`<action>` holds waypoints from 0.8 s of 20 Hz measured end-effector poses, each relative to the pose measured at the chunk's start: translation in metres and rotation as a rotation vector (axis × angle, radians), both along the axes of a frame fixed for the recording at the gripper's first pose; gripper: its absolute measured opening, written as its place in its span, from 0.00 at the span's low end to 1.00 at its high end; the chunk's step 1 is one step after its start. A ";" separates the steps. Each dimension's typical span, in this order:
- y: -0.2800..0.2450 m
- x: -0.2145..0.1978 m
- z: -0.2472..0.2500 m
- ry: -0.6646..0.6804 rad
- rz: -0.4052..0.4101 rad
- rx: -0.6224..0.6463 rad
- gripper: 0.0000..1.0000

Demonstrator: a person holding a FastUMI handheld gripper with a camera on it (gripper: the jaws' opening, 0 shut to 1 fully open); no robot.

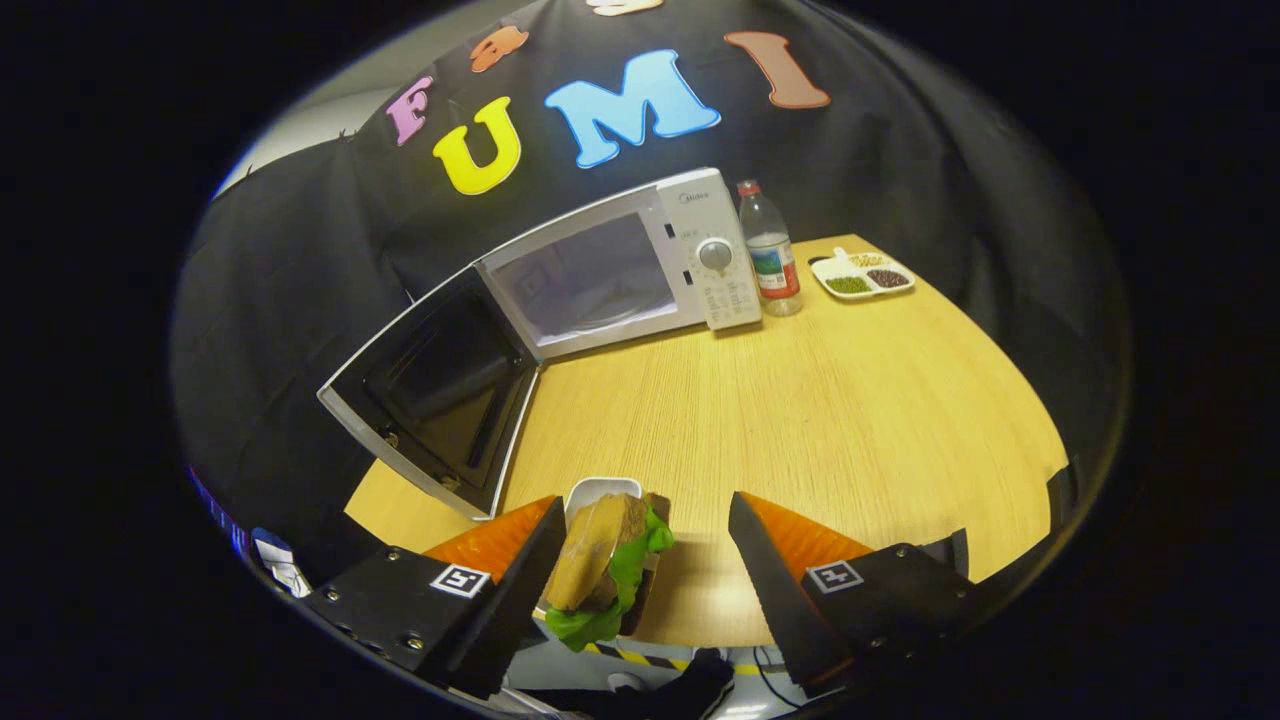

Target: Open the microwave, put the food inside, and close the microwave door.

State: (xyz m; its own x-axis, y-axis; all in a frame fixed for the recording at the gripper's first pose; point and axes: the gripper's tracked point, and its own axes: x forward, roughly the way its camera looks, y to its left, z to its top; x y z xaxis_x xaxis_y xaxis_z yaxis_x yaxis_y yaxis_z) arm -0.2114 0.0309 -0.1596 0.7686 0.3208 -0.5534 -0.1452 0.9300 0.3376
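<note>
A white microwave [640,265] stands at the back of the wooden table [850,420], its door [440,390] swung wide open to the left, showing the empty cavity. A sandwich with brown bread and green lettuce [605,570] sits on a small white dish [598,492] near the table's front edge. My gripper [645,555] is open around it: the left finger is right against the sandwich's side, the right finger stands well apart from it with bare table between.
A plastic water bottle with a red cap [770,250] stands right of the microwave. Beyond it lies a white divided tray [862,273] holding beans and grains. The open door reaches toward the table's front left corner. Cables hang below the front edge.
</note>
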 end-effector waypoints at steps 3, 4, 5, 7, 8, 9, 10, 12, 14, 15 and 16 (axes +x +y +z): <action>-0.001 -0.006 -0.016 0.064 0.016 0.071 0.99; 0.001 -0.008 -0.019 0.083 0.023 0.090 0.99; 0.002 -0.011 -0.021 0.101 0.030 0.108 0.99; 0.003 -0.015 -0.027 0.140 0.041 0.141 0.99; 0.006 -0.018 -0.028 0.166 0.050 0.169 0.99; 0.010 -0.019 -0.032 0.194 0.051 0.192 0.98; 0.012 -0.021 -0.034 0.221 0.051 0.219 0.88; 0.015 -0.022 -0.038 0.270 0.046 0.271 0.77; 0.022 -0.025 -0.043 0.313 0.052 0.301 0.73; 0.023 -0.028 -0.044 0.329 0.058 0.304 0.73; 0.025 -0.030 -0.046 0.343 0.068 0.301 0.73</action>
